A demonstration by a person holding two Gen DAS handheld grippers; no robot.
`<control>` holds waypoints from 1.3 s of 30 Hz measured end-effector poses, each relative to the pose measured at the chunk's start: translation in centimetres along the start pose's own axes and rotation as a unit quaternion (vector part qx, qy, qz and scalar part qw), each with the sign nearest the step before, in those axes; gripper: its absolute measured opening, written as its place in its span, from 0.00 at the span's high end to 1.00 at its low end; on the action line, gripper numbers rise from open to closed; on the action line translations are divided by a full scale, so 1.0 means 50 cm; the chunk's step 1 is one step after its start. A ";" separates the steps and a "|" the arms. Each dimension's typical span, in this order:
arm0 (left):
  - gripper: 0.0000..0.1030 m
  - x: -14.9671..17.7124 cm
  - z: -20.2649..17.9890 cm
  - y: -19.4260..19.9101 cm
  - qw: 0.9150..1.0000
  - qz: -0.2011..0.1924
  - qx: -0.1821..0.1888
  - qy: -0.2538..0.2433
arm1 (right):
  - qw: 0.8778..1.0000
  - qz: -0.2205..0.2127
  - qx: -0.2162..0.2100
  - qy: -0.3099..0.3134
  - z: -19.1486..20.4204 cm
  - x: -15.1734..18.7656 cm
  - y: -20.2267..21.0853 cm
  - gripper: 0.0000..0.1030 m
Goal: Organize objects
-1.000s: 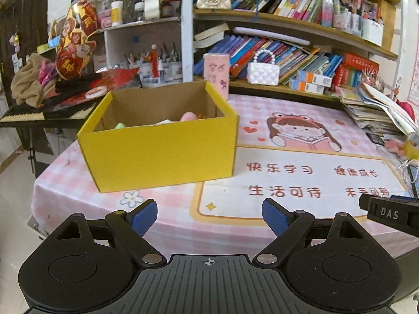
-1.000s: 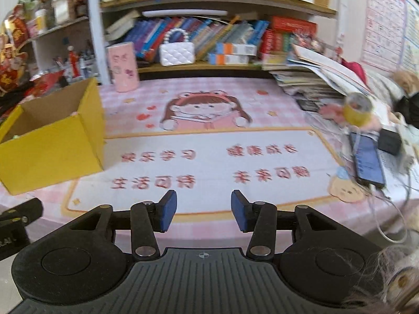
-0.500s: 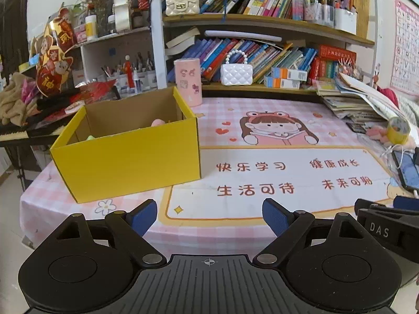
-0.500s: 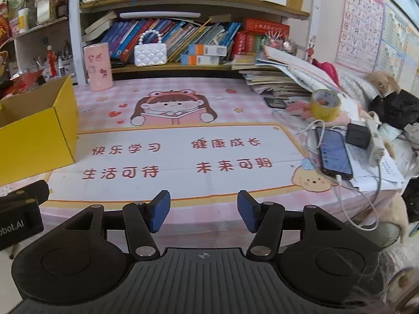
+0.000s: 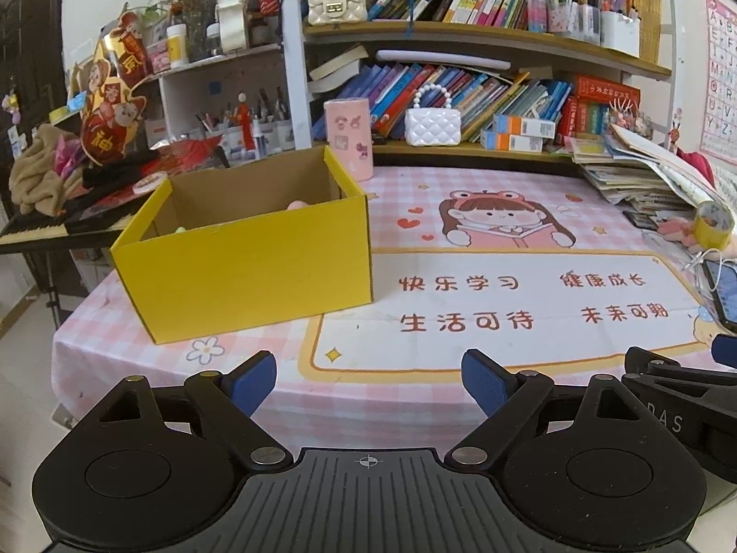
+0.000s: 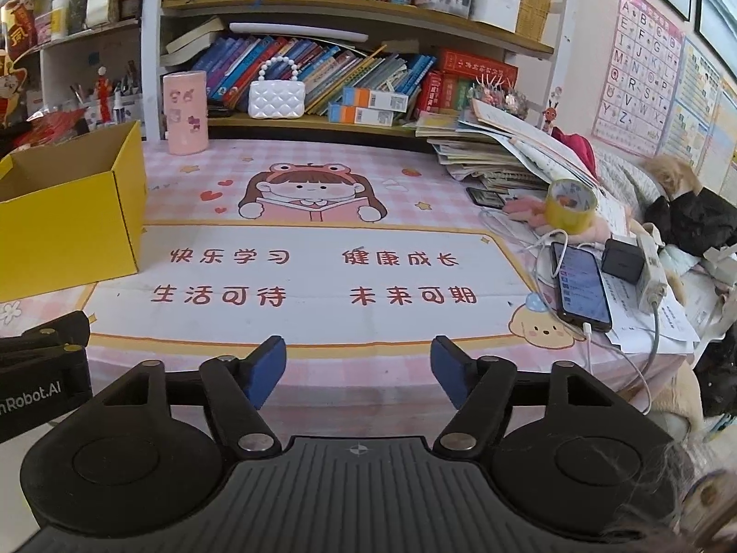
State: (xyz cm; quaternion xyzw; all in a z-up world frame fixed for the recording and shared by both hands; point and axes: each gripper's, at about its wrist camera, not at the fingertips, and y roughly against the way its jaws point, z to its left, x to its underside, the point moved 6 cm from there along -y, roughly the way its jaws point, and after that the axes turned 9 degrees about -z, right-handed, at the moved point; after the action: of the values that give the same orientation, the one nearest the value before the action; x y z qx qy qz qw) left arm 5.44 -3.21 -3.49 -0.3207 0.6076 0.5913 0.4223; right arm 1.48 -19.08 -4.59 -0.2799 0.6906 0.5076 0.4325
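- Left wrist view: left gripper (image 5: pixel 368 380) hangs off the near table edge, jaws spread wide, nothing between them. Yellow box (image 5: pixel 248 253) sits on the left of the pink checked tablecloth (image 5: pixel 258 350), open-topped; a pink item (image 5: pixel 297 205) and a green item (image 5: pixel 180 230) just peek over its near wall, otherwise contents hidden. Printed mat (image 5: pixel 506 304) to the right of the box lies bare in the middle.
- Right wrist view: right gripper (image 6: pixel 357 371) also low at the near edge, jaws apart and empty. Box corner at far left. Loose things gather at the table's right side: yellow tape roll (image 6: pixel 571 205), phone (image 6: pixel 581 285) on a cable, black charger (image 6: pixel 622 260), a stack of books (image 6: pixel 488 156).
- Judgement: between picks, or possibly finished; some objects are already in the box and neither gripper is committed to a target.
- Next move, if any: reach well right, likely for the tape roll, clear of the cable, then carry it across to the box.
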 end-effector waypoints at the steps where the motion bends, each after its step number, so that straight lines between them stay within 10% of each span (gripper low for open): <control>1: 0.12 0.001 0.000 0.001 1.000 0.000 0.000 -0.002 | 1.000 0.001 -0.001 0.001 0.001 0.001 0.000 0.32; 17: 0.00 0.000 0.012 0.002 1.000 0.001 -0.022 -0.005 | 1.000 0.004 0.011 0.012 0.013 0.006 -0.003 0.09; 39: 0.00 0.018 0.012 -0.009 0.999 0.024 -0.026 -0.001 | 1.000 0.013 0.019 -0.006 0.007 0.012 -0.003 0.06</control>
State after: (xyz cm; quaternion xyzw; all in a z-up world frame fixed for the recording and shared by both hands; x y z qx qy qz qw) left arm 5.51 -2.58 -4.43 -0.3161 0.5988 0.6176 0.4001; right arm 1.45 -18.75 -5.23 -0.2591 0.7013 0.5016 0.4353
